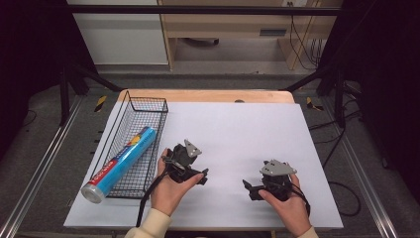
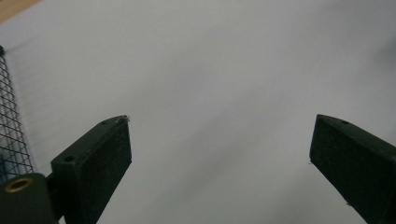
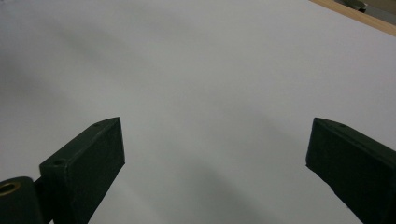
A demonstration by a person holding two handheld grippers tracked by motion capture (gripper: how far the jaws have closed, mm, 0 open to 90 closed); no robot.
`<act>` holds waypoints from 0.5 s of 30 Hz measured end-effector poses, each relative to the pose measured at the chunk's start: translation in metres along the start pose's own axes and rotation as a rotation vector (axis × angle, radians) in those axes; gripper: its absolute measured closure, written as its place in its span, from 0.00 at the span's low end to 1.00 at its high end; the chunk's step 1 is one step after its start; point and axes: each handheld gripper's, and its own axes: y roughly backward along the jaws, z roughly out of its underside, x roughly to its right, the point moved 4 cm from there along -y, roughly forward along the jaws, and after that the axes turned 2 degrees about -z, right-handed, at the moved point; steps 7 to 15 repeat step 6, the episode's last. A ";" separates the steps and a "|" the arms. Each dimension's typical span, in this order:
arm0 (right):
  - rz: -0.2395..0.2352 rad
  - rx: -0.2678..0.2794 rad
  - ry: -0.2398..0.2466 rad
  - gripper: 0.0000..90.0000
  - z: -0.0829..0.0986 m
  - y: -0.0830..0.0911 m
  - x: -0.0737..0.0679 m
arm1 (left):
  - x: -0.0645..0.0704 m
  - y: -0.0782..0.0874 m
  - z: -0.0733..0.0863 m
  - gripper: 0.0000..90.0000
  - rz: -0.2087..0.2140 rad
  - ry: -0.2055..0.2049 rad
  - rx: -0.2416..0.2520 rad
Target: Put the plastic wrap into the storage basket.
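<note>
A blue tube-shaped roll [image 1: 121, 163] with a red label and a silver end cap lies slanted in a black wire basket [image 1: 147, 105] at the left of the table. My left gripper [image 1: 187, 161] is held in a hand just right of the basket. It is open [image 2: 222, 119] over bare white sheet, with the basket's mesh [image 2: 9, 121] at its left edge. My right gripper [image 1: 270, 179] is held near the front right, apart from the left one. It also stands open [image 3: 215, 120] with nothing between its fingers.
A white sheet [image 1: 237, 129] covers most of the wooden table [image 1: 208, 95]. The wood edge appears in the left gripper view [image 2: 14, 7] and the right gripper view [image 3: 355, 14]. Dark frame posts stand on both sides of the table, and cables lie on the floor at right.
</note>
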 end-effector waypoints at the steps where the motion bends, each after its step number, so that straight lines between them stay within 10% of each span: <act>1: 0.000 -0.001 -0.001 0.05 0.000 0.000 0.000 | 0.001 -0.003 0.002 0.06 0.005 0.002 -0.003; 15: 0.001 0.003 0.000 0.05 0.000 0.001 0.000 | 0.004 -0.013 0.014 0.06 0.020 -0.015 -0.032</act>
